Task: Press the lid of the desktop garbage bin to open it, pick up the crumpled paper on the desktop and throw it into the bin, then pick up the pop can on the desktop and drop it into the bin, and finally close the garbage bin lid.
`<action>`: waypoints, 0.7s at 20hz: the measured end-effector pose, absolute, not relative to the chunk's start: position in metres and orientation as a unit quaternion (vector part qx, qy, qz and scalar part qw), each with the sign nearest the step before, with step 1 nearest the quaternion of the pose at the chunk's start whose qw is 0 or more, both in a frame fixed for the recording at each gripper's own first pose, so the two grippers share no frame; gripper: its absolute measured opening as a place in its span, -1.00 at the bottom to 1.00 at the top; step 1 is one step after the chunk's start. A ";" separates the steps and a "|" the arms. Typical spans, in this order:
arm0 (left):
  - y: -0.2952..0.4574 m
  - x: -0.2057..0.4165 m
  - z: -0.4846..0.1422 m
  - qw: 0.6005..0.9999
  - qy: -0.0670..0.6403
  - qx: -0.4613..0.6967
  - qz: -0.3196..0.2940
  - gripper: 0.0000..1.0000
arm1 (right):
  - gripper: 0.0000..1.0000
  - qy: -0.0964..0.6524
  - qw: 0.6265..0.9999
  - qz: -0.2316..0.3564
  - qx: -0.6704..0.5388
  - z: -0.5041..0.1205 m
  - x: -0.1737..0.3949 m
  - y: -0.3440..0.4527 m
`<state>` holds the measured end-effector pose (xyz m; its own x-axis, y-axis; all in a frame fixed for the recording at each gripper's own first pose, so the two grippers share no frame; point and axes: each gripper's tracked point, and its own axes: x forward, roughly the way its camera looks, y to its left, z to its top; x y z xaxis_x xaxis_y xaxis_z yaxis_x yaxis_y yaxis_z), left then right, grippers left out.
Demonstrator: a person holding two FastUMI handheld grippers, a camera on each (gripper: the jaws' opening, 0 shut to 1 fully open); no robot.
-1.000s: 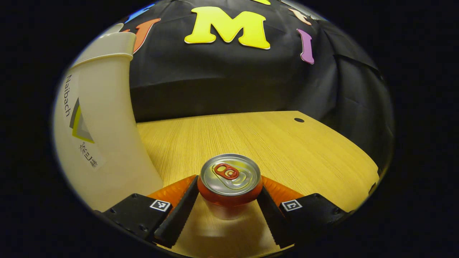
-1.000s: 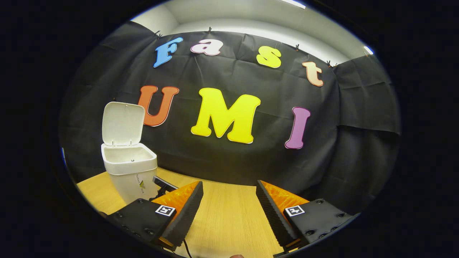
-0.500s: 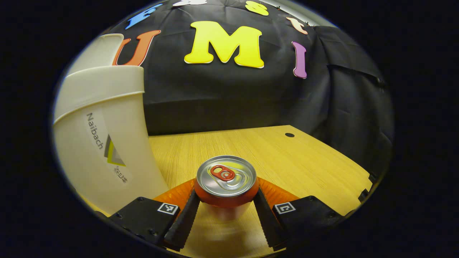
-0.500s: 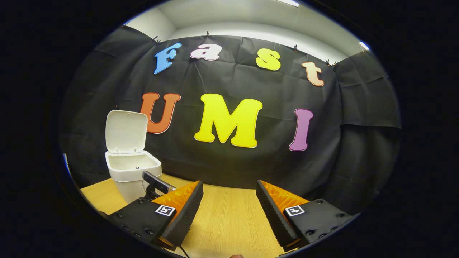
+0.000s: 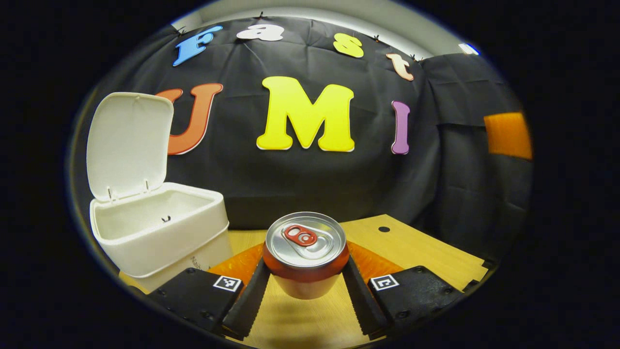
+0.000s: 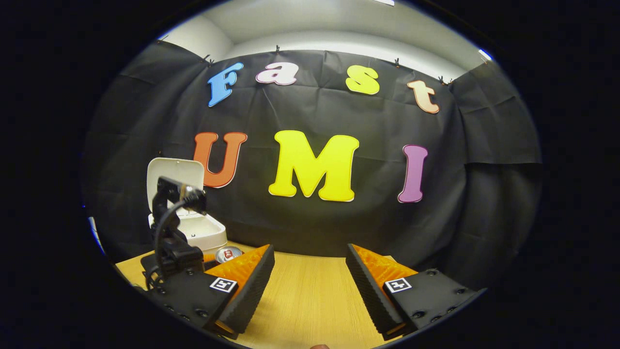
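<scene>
In the left gripper view, my left gripper [image 5: 305,278] is shut on a red pop can [image 5: 306,247] with a silver top, held upright above the wooden table [image 5: 421,252]. The white bin [image 5: 160,232] stands to the left of the can with its lid [image 5: 130,145] raised and its inside showing. In the right gripper view, the left gripper [image 6: 172,242] hangs in front of the bin [image 6: 203,231] and lid [image 6: 186,167], with the can top [image 6: 228,253] beside it. My right gripper [image 6: 310,286] is open, with nothing between its fingers, over the table [image 6: 310,300].
The black cloth wall stands close behind the table. A small dark hole [image 5: 384,229] marks the tabletop near its far right corner. An orange shape [image 5: 508,134] shows at the right edge of the left gripper view.
My left gripper has lifted the can off the table to about the height of the bin's rim, so the open bin top now shows. The right gripper has stayed open and nearly still.
</scene>
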<state>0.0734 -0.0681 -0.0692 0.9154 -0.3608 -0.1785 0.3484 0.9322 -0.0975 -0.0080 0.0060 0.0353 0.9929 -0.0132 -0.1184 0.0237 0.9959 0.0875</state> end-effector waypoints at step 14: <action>0.047 0.110 0.047 0.998 -0.023 -0.032 -0.046 0.62 | 0.89 0.081 0.995 0.017 0.057 0.023 0.006 0.024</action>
<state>0.1098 0.0468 0.0470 0.9946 -0.0908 0.0495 0.0938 0.9936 -0.0623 0.0056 0.0238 0.0235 0.9863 0.0428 -0.1590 -0.0245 0.9930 0.1152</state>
